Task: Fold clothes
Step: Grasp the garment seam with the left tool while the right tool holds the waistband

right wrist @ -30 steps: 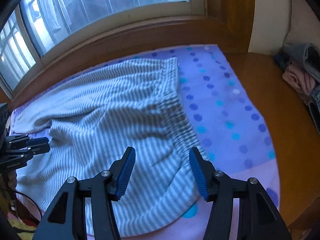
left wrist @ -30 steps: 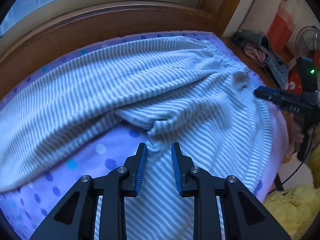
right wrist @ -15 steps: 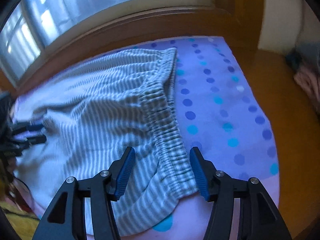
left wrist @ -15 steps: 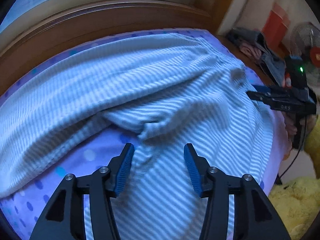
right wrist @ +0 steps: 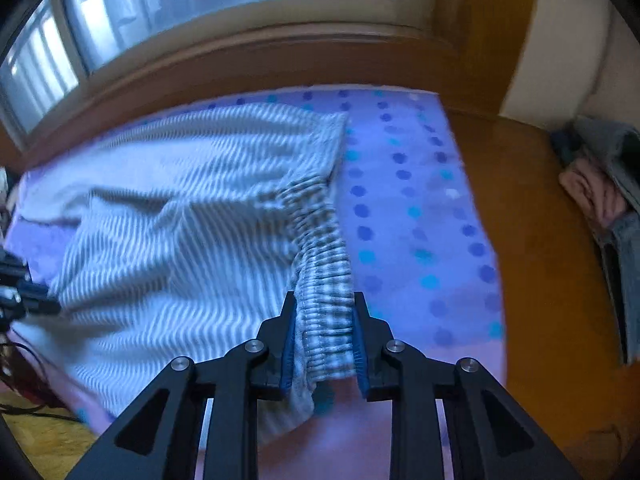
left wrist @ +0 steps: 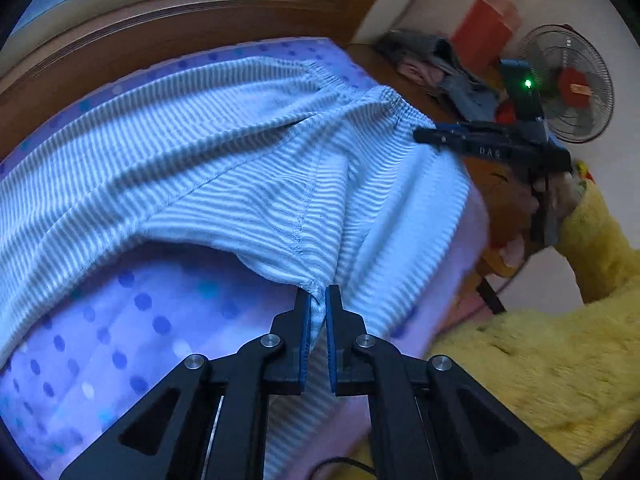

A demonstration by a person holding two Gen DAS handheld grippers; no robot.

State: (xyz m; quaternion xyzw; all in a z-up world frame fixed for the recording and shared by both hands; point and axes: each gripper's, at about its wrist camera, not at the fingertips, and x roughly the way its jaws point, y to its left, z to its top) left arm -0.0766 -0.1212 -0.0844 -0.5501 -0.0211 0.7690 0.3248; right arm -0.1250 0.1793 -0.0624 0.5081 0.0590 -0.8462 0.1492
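Observation:
Blue-and-white striped trousers (left wrist: 224, 152) lie spread on a purple dotted mat (left wrist: 132, 320) below a window. My left gripper (left wrist: 318, 300) is shut on the crotch seam of the trousers and lifts the cloth off the mat. My right gripper (right wrist: 323, 308) is shut on the gathered elastic waistband (right wrist: 320, 256) of the trousers (right wrist: 180, 216). The right gripper also shows in the left wrist view (left wrist: 424, 134) at the waistband corner. The left gripper shows at the left edge of the right wrist view (right wrist: 48, 304).
A wooden ledge (right wrist: 532, 240) runs to the right of the mat (right wrist: 404, 208), with a pile of grey and pink clothes (right wrist: 604, 184) on it. A wooden window frame (right wrist: 256, 64) lies behind. A fan (left wrist: 568, 84) stands at the right. A yellow fuzzy sleeve (left wrist: 560, 340) is near.
Both grippers were open over the trousers; now both have closed on the cloth. The left one has raised the crotch seam, and the waistband corner has lifted with the right one.

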